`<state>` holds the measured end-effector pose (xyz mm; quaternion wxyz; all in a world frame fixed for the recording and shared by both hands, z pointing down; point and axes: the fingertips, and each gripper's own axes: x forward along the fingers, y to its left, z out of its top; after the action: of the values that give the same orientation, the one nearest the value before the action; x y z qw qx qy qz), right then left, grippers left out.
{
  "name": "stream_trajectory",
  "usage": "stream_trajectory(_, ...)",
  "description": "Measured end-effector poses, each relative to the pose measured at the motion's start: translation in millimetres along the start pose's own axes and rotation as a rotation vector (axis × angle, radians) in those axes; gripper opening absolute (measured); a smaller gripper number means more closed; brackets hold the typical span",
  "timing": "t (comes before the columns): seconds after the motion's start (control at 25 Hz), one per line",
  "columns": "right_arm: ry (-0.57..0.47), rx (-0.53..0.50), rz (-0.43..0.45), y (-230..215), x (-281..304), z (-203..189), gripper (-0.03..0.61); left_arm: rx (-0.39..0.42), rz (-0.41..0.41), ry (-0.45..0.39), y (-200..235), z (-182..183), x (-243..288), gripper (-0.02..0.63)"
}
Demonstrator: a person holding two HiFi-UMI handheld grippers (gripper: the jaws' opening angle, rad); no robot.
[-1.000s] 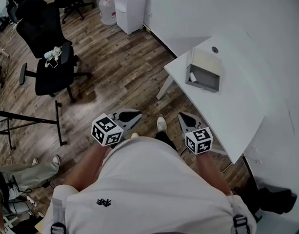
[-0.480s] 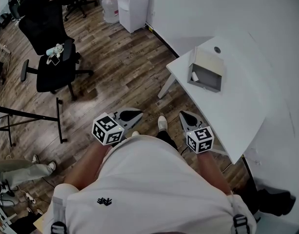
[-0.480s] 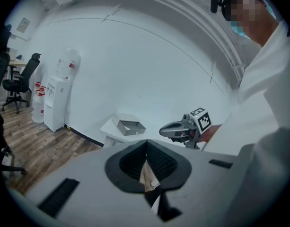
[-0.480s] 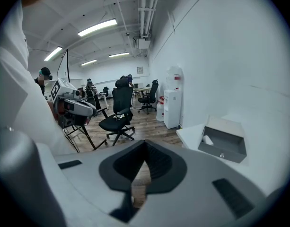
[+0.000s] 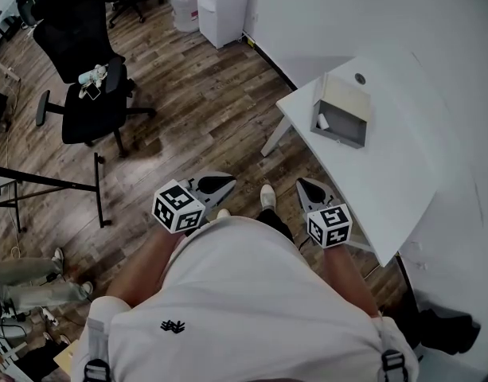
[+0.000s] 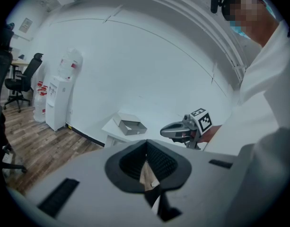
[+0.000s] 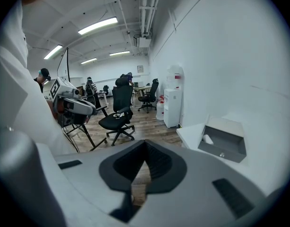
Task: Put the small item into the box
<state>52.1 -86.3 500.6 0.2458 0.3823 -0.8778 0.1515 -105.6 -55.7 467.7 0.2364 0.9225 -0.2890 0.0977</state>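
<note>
A grey open box [image 5: 341,114] with a raised lid sits on the white table [image 5: 395,173] to my right; it also shows in the right gripper view [image 7: 224,142] and, far off, in the left gripper view [image 6: 130,125]. A small white item [image 5: 322,122] lies inside the box at one end [image 7: 207,139]. My left gripper [image 5: 219,185] and right gripper [image 5: 308,188] hang in front of my waist over the wooden floor, well short of the table. Both are shut with nothing between the jaws [image 6: 145,144] [image 7: 145,148].
A black office chair [image 5: 88,94] with small things on its seat stands at the left. A white water dispenser [image 5: 224,2] and water bottles [image 5: 184,2] stand by the wall. Black stand legs [image 5: 44,183] and another person's legs [image 5: 29,281] are at the lower left.
The head view has drifted a little, so table and box sit slightly lower and to the right. The other person's legs at the lower left have shifted. Both grippers stay shut at my waist.
</note>
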Motion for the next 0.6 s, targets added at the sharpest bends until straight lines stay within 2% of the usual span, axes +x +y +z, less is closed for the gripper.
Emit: stream_trajectory(0.6,0.019,-0.008,0.024,-14.0,10.3,-0.7,0.006,-0.029,0.030,0.007,5.8,-3.6,7.9,0.008)
